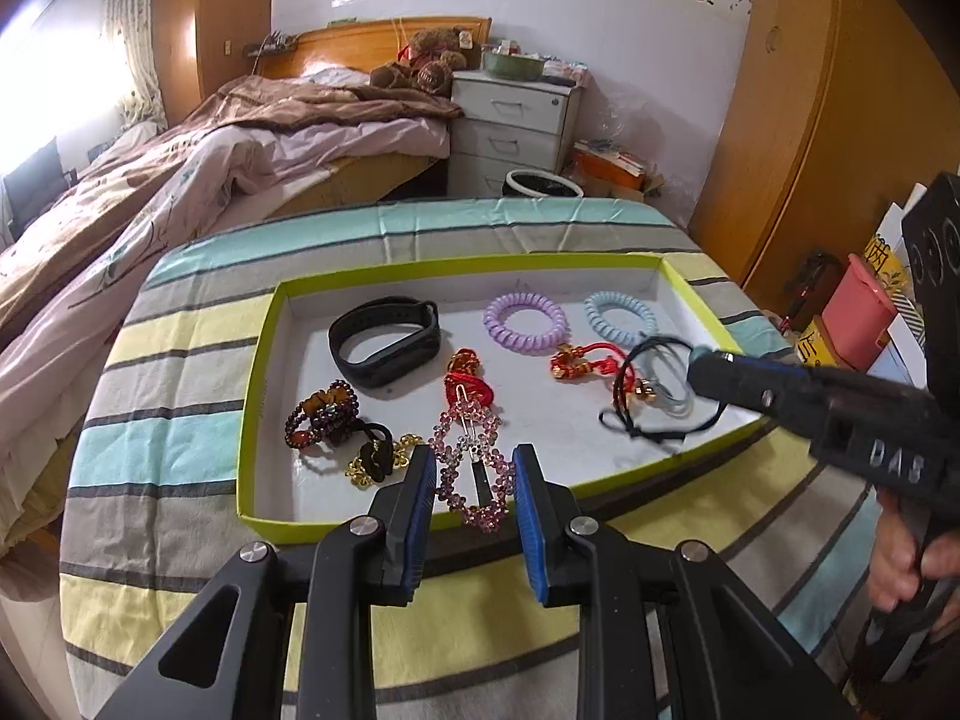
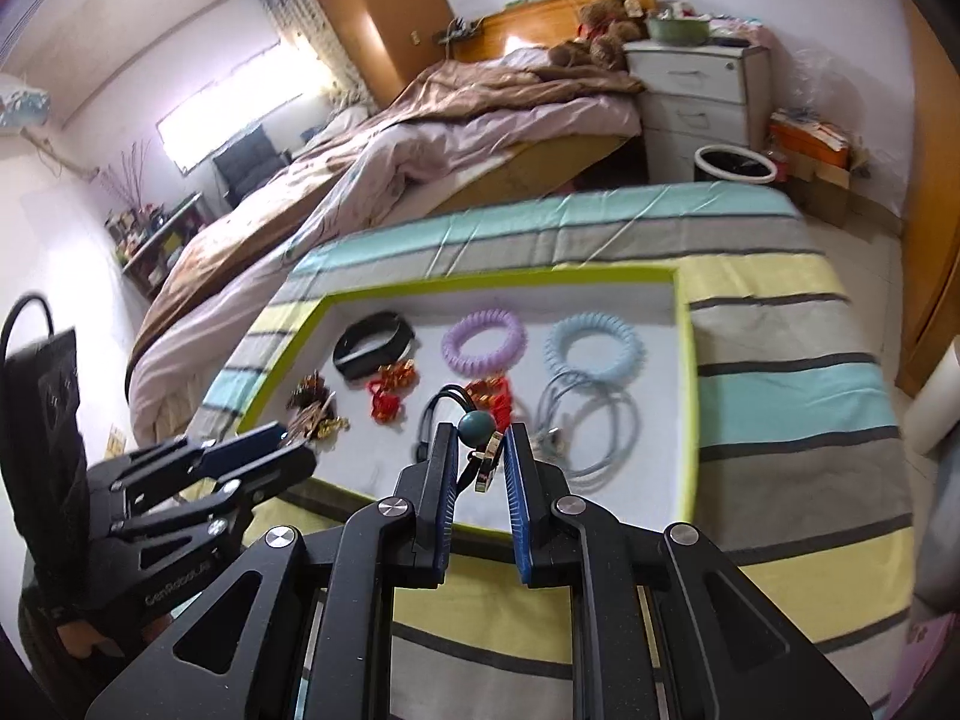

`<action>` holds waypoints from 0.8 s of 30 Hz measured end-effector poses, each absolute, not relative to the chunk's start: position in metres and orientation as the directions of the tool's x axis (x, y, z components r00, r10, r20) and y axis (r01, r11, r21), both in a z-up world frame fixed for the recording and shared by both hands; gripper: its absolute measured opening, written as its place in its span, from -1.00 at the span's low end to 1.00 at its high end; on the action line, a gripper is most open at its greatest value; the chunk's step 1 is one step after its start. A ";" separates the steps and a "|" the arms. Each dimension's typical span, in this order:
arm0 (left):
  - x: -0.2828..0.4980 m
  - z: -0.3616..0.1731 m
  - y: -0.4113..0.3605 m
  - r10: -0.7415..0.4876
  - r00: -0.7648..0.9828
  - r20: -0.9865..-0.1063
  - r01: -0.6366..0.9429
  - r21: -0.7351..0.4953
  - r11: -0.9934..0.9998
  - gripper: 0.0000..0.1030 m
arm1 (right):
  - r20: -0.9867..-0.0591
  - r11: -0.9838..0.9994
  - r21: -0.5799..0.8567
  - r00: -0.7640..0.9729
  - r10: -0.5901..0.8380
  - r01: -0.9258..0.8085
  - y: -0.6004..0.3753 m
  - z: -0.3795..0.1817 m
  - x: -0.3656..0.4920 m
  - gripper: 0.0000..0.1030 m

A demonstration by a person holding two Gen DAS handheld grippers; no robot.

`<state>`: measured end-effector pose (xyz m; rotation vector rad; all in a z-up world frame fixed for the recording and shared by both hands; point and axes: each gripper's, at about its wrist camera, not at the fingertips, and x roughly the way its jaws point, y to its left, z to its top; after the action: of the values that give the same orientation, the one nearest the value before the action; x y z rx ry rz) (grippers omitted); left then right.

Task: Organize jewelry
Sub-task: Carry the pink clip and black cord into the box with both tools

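Left wrist view: the left hand-held gripper [image 1: 474, 474] hangs over the near edge of the shallow white tray with a lime-green rim [image 1: 258, 360], which sits on the table under a striped teal, yellow and grey cloth [image 1: 180, 312]. Its blue-padded jaws stand partly open on either side of the pink rhinestone flower hair clip [image 1: 474, 462], which appears to lie in the tray ungripped. Further in lie a black silicone wristband [image 1: 384, 339], a lilac coil hair tie [image 1: 525, 321] and a pale blue coil hair tie [image 1: 621, 318].

Right wrist view: the right hand-held gripper [image 2: 477, 450] has its jaws narrowed about a black cord hair tie with a teal bead and a gold charm [image 2: 477, 426]; firm contact cannot be confirmed.

The step looks like sorting pieces within the tray. Next, each gripper likely needs to close fully on its piece before lifting it.
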<state>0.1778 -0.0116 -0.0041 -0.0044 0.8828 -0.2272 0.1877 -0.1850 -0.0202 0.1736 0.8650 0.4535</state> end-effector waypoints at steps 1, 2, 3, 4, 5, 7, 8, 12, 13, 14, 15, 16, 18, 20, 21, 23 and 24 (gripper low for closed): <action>0.180 -0.005 -0.012 -0.200 0.610 -0.766 0.199 -0.096 0.975 -0.49 | -0.702 0.890 0.326 0.549 0.453 -0.317 -0.182 -0.024 0.189 -0.68; 0.181 -0.006 -0.011 -0.199 0.609 -0.767 0.201 -0.094 0.975 -0.49 | -0.707 0.891 0.323 0.545 0.451 -0.318 -0.181 -0.025 0.190 -0.68; 0.183 -0.007 -0.011 -0.197 0.607 -0.770 0.199 -0.092 0.976 -0.49 | -0.712 0.893 0.317 0.541 0.447 -0.320 -0.179 -0.027 0.192 -0.68; 0.186 -0.008 -0.011 -0.198 0.604 -0.772 0.201 -0.093 0.975 -0.49 | -0.721 0.896 0.309 0.536 0.440 -0.319 -0.178 -0.029 0.194 -0.68; 0.188 -0.010 -0.010 -0.201 0.602 -0.773 0.200 -0.098 0.975 -0.49 | -0.728 0.899 0.300 0.533 0.432 -0.319 -0.178 -0.031 0.196 -0.68; 0.191 -0.012 -0.010 -0.204 0.598 -0.775 0.198 -0.104 0.975 -0.49 | -0.741 0.903 0.289 0.523 0.422 -0.319 -0.178 -0.034 0.198 -0.68; 0.193 -0.013 -0.010 -0.207 0.594 -0.777 0.199 -0.107 0.974 -0.49 | -0.744 0.903 0.288 0.518 0.421 -0.320 -0.178 -0.036 0.199 -0.68; 0.197 -0.019 -0.009 -0.209 0.580 -0.787 0.196 -0.114 0.974 -0.49 | -0.762 0.906 0.271 0.503 0.408 -0.324 -0.176 -0.040 0.201 -0.68; 0.198 -0.020 -0.009 -0.213 0.574 -0.791 0.195 -0.120 0.973 -0.49 | -0.770 0.909 0.264 0.497 0.400 -0.322 -0.175 -0.041 0.202 -0.68; 0.199 -0.021 -0.009 -0.216 0.570 -0.792 0.194 -0.125 0.973 -0.49 | -0.774 0.912 0.254 0.498 0.391 -0.320 -0.175 -0.042 0.203 -0.68; 0.200 -0.022 -0.009 -0.215 0.570 -0.793 0.192 -0.126 0.973 -0.49 | -0.780 0.917 0.239 0.499 0.378 -0.321 -0.175 -0.043 0.204 -0.68; 0.200 -0.022 -0.009 -0.215 0.570 -0.793 0.194 -0.125 0.973 -0.49 | -0.788 0.921 0.223 0.498 0.362 -0.318 -0.174 -0.045 0.204 -0.68; 0.201 -0.023 -0.010 -0.217 0.568 -0.794 0.196 -0.126 0.972 -0.48 | -0.789 0.919 0.225 0.493 0.367 -0.325 -0.174 -0.046 0.204 -0.68; 0.203 -0.024 -0.010 -0.219 0.560 -0.799 0.186 -0.136 0.973 -0.48 | -0.793 0.923 0.207 0.497 0.353 -0.325 -0.174 -0.047 0.204 -0.68; 0.204 -0.024 -0.010 -0.223 0.559 -0.799 0.186 -0.142 0.972 -0.48 | -0.795 0.928 0.190 0.504 0.337 -0.322 -0.174 -0.047 0.204 -0.68; 0.204 -0.025 -0.011 -0.230 0.560 -0.796 0.194 -0.144 0.970 -0.48 | -0.796 0.929 0.189 0.504 0.335 -0.318 -0.173 -0.047 0.205 -0.68; 0.203 -0.024 -0.011 -0.227 0.561 -0.796 0.193 -0.140 0.971 -0.48 | -0.794 0.928 0.194 0.505 0.339 -0.317 -0.174 -0.047 0.205 -0.68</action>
<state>0.2033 -0.0115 -0.0245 -0.0384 0.9438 -0.2474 0.2049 -0.1744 -0.0467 0.0246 0.9639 0.3955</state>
